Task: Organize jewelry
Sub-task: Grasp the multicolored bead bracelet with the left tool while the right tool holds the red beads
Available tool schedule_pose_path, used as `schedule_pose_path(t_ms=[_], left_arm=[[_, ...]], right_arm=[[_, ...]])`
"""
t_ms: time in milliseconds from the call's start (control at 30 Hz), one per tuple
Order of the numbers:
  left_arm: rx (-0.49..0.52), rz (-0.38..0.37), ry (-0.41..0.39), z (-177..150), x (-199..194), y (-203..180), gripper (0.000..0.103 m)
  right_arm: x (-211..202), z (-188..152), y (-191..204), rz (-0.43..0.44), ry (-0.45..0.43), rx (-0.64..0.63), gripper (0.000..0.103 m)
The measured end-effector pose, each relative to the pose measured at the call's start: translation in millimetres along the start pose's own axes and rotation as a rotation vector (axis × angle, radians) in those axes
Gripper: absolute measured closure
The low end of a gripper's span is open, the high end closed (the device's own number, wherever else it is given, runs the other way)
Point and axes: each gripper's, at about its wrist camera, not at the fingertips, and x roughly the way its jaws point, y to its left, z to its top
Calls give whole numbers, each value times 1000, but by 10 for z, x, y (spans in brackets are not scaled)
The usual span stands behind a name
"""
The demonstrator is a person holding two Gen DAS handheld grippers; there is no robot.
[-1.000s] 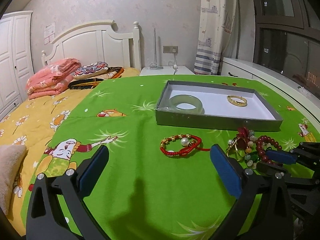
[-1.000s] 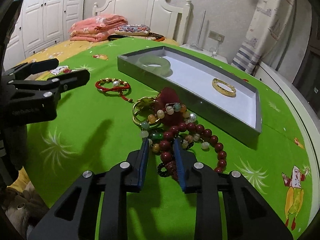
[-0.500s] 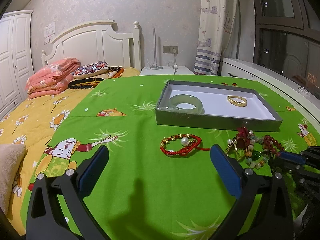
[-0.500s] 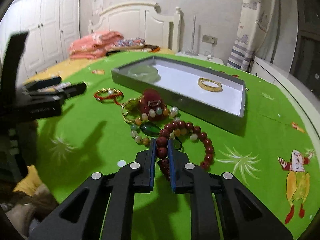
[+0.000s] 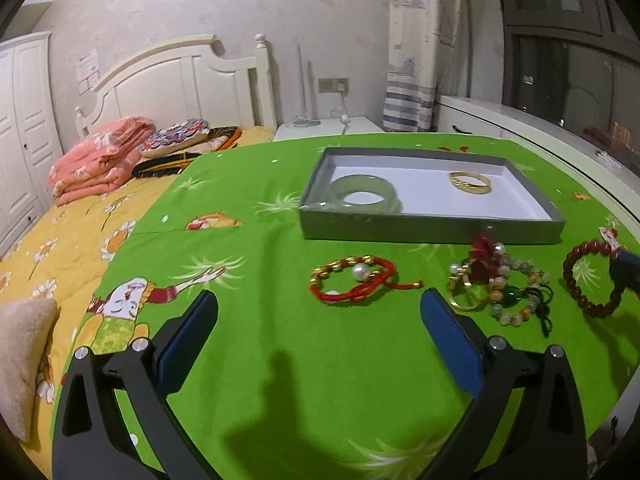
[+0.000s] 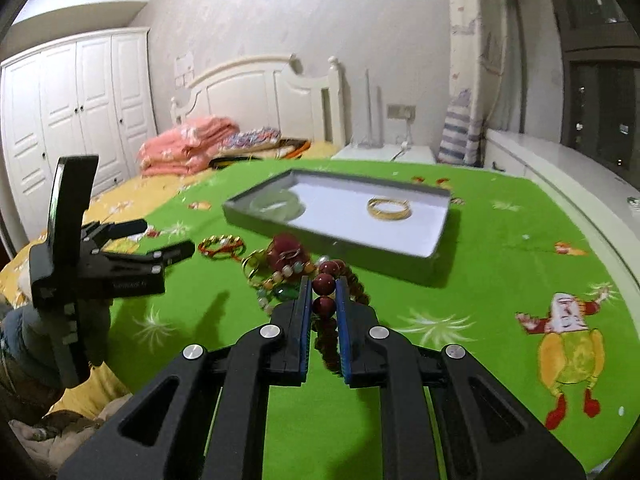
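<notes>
Lifting the dark red bead bracelet (image 6: 325,296) clear of the green cloth (image 5: 280,360), I am now carrying it in the right gripper (image 6: 322,312), whose blue pads are clamped on two of its beads while the rest of the loop is hanging below. A second ago it was still lying in the tangle just in front of the grey tray (image 5: 432,234); now it is hanging apart from that heap, to its right in the left wrist view. Inside the tray the jade bangle (image 5: 362,196) is sitting at the left end and the gold bangle (image 5: 470,182) toward the back right, so I judge this bracelet is heading there next. In front of the tray the mixed bead bracelet (image 5: 496,286) and the red cord bracelet (image 5: 354,284) are still waiting. My left gripper (image 5: 318,330) is hovering wide open and empty short of the cord bracelet.
</notes>
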Motion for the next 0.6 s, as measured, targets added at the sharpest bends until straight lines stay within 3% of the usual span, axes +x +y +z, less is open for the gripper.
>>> schedule_pose_path(t_ms=[133, 200, 267, 300, 400, 500, 600], left_arm=[[0, -132, 12, -19, -82, -214, 8], [28, -227, 47, -30, -59, -406, 17], [59, -292, 82, -42, -6, -597, 31], [63, -312, 93, -50, 27, -666, 34], [71, -333, 100, -20, 108, -798, 41], [73, -357, 119, 37, 191, -867, 54], [102, -338, 125, 104, 288, -957, 65]], right_arm=[[-43, -22, -69, -10, -9, 16, 90], [-58, -39, -83, -11, -13, 18, 90], [-70, -49, -83, -10, -18, 15, 90], [-84, -51, -86, -16, -24, 11, 90], [-116, -53, -129, -12, -37, 23, 90], [-112, -73, -142, -4, -39, 32, 90], [-107, -96, -162, 8, -40, 43, 90]])
